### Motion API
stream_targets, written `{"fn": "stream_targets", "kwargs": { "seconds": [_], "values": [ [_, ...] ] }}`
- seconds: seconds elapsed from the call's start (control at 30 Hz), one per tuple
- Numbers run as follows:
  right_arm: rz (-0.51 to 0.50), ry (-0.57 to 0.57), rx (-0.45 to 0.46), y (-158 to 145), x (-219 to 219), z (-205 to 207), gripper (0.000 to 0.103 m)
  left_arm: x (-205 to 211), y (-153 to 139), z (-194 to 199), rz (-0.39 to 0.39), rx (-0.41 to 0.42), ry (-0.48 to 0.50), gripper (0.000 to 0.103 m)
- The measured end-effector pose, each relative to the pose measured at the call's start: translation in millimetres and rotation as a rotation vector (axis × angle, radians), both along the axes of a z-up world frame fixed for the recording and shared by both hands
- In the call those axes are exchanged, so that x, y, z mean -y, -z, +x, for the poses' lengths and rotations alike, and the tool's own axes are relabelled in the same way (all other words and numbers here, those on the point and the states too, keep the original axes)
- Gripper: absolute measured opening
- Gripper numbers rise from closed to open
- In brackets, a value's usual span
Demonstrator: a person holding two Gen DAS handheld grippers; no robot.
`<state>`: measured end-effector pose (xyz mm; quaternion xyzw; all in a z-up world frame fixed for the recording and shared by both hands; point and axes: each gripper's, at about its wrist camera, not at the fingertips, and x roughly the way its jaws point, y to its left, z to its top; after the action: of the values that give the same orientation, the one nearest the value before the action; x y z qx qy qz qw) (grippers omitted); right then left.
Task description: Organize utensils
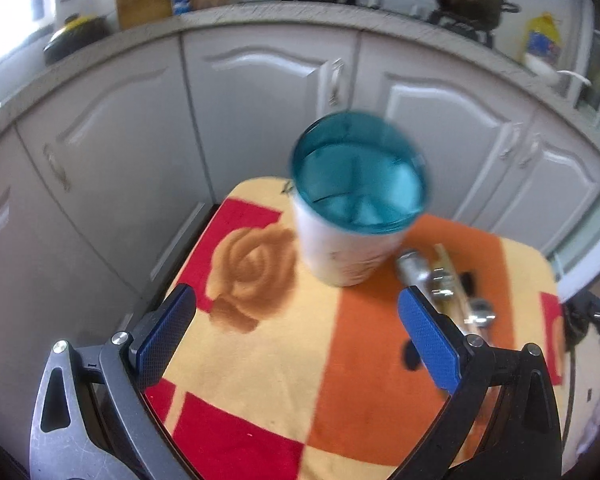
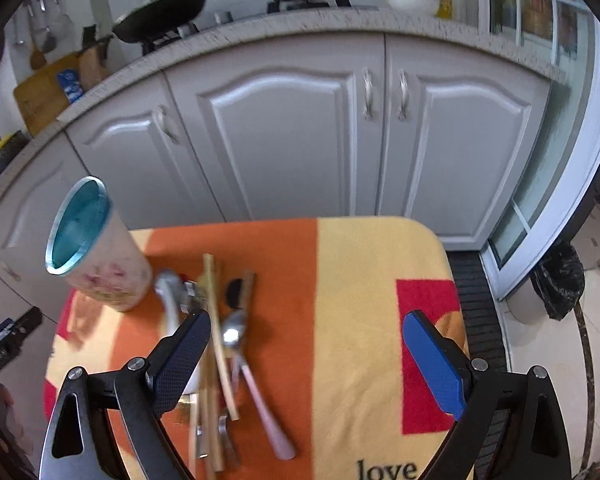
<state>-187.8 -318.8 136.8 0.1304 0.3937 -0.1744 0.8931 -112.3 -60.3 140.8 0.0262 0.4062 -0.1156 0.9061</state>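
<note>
Ahead of both wide-open, empty tools point(image 1: 296, 332) point(image 2: 306, 356), holder point(image 1: 352, 208) looks empty; utensils point(image 2: 228, 344) lie unsorted on table point(image 2: 380, 280).

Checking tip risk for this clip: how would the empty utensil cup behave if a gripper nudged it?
The cup stands tall and narrow and looks empty, so it is probably light and apt to tip. The soft blanket under it likely gives an unsteady base. Once down, its round wall could roll.

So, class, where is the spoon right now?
In the right wrist view, the spoon lies on the orange cloth among the chopsticks, right of the utensil cup.
</note>
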Motion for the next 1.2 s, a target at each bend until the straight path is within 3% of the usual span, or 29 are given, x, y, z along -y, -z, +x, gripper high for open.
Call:
{"fn": "stream_targets", "kwargs": {
  "seconds": [0.27, 0.43, 1.2],
  "values": [
    [-0.052, -0.04, 0.047, -37.8, -32.5, -4.4, 0.097, 25.7, -48.0, -29.0, -0.05, 0.061, 0.077, 0.102],
    [-0.07, -0.036, 0.075, -55.7, -38.1, -9.5, 0.097, 33.2, -62.7, -36.7, -0.067, 0.087, 0.096, 0.102],
    [-0.102, -0.047, 0.102, -76.1, -43.9, -10.9, 0.097, 46.6, -75.3, -40.7, -0.081, 0.099, 0.108, 0.102]
  ]
}}
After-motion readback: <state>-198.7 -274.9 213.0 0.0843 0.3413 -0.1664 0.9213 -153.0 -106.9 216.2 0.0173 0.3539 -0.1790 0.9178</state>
